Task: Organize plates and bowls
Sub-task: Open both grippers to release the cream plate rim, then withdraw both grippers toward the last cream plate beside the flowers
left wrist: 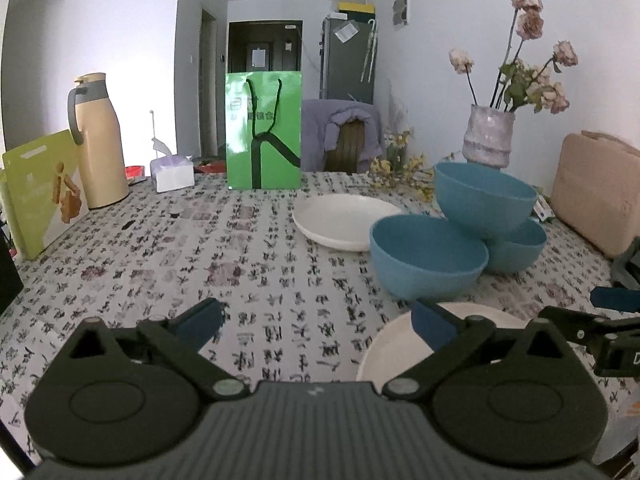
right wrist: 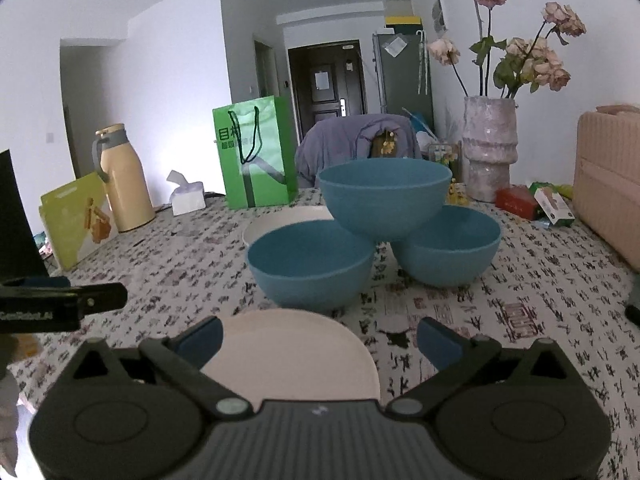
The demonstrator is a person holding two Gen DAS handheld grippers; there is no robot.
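the left gripper [left wrist: 316,320] is matte black plastic with dark blue finger pads [left wrist: 200,320], silver pivot screws and a ribbed grey body. the right gripper [right wrist: 320,334] looks identical.

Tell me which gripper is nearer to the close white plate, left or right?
Right. The open right gripper hangs directly over the near white plate. The open left gripper sits off to the plate's left, over the tablecloth.

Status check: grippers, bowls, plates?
Left gripper, right gripper open, empty. Top bowl perched on two bowls. Near plate, far plate apart. Nothing blocking.
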